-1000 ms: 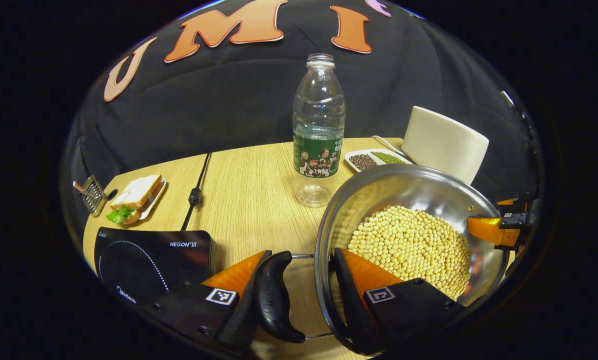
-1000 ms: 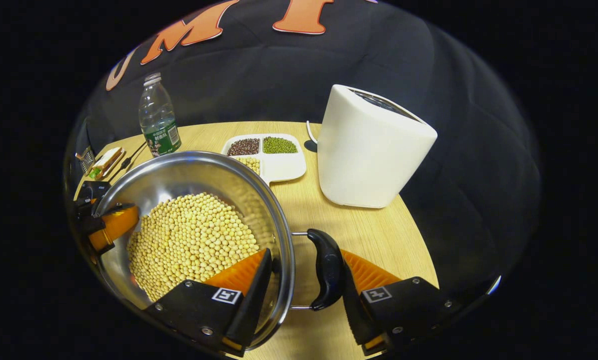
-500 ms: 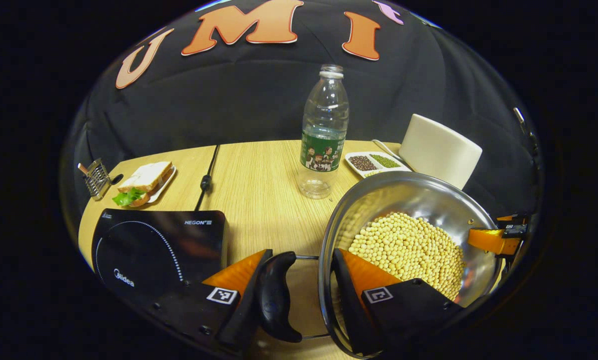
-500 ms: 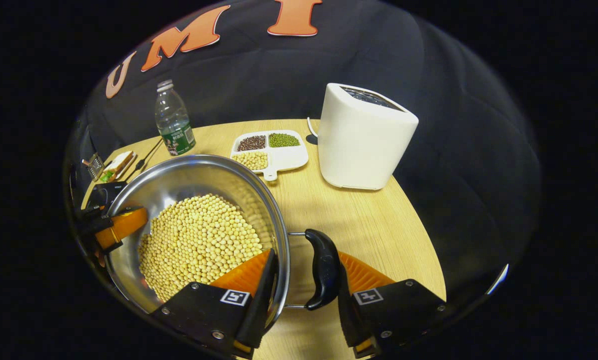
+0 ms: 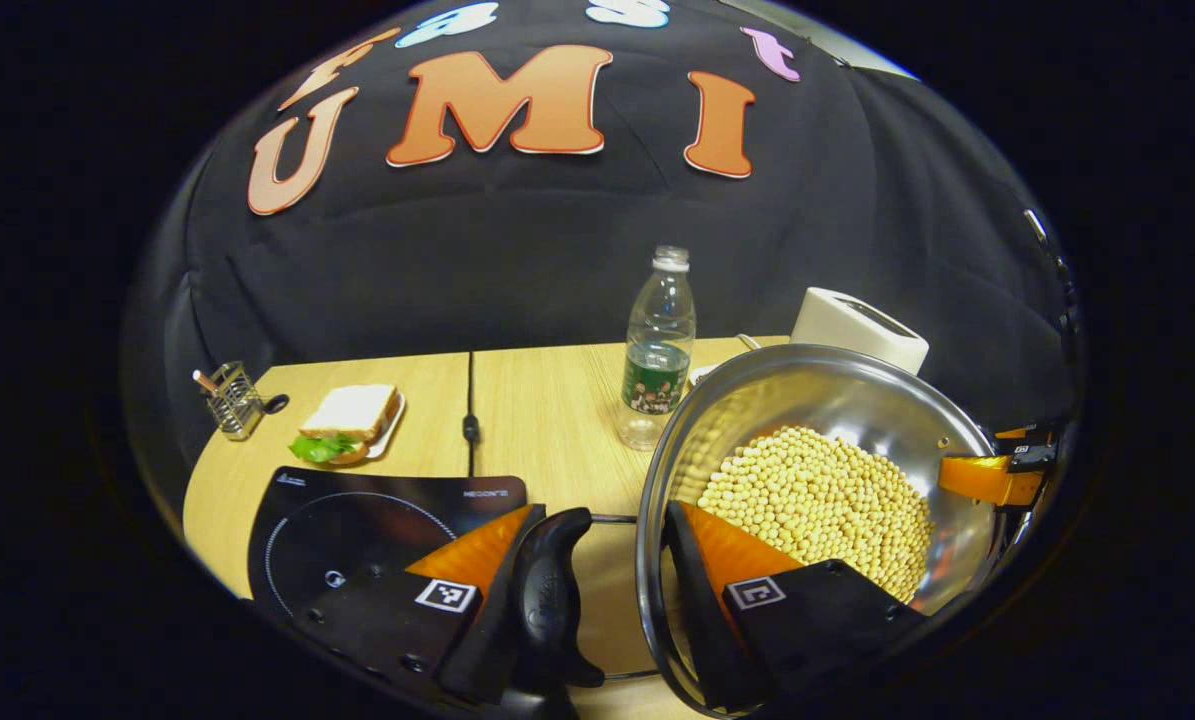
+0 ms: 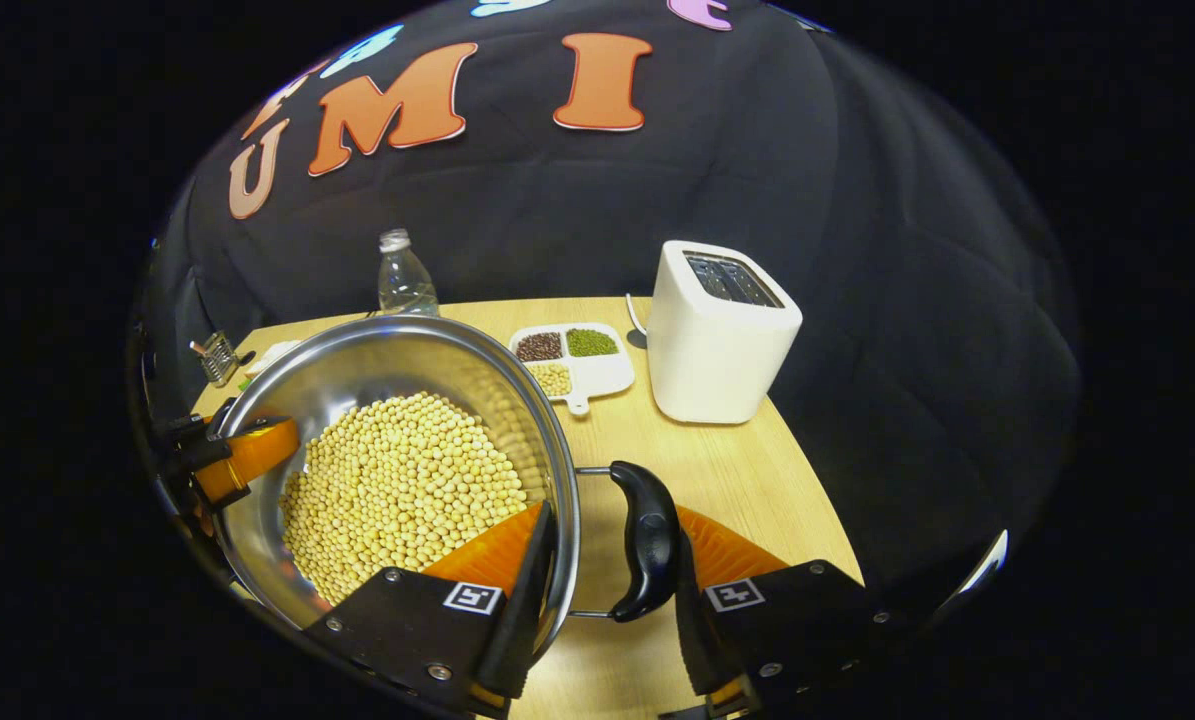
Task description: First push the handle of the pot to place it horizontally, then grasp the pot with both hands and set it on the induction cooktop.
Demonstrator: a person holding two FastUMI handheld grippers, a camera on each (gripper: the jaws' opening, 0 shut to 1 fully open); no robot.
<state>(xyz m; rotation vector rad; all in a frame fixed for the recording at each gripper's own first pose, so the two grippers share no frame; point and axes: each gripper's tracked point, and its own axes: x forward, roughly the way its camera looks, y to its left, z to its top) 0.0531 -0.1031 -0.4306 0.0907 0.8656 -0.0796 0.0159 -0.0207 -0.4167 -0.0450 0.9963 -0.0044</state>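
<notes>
A steel pot [image 5: 827,390] full of soybeans [image 5: 817,500] hangs above the table between both grippers. In the left gripper view, my left gripper [image 5: 602,515] is shut on the pot's black side handle [image 5: 547,590] and rim, one finger outside the handle and one inside the pot. The right gripper view has my right gripper [image 6: 612,512] shut the same way on the opposite handle [image 6: 642,540] of the pot [image 6: 387,360]. Each view catches the other gripper across the rim: right gripper [image 5: 987,475], left gripper [image 6: 247,455]. The black induction cooktop [image 5: 357,520] lies on the table left of the pot.
A plastic bottle [image 5: 657,350] stands just behind the pot, with a white toaster [image 6: 719,335] and a divided tray of beans [image 6: 575,360] to the right. A sandwich on a plate [image 5: 349,420], a wire utensil holder [image 5: 235,400] and the cooktop's cable [image 5: 470,420] lie beyond the cooktop.
Both grippers have risen with the pot held between them; the table and its objects now sit lower and farther off. The cooktop has shifted toward the pot in the left gripper view.
</notes>
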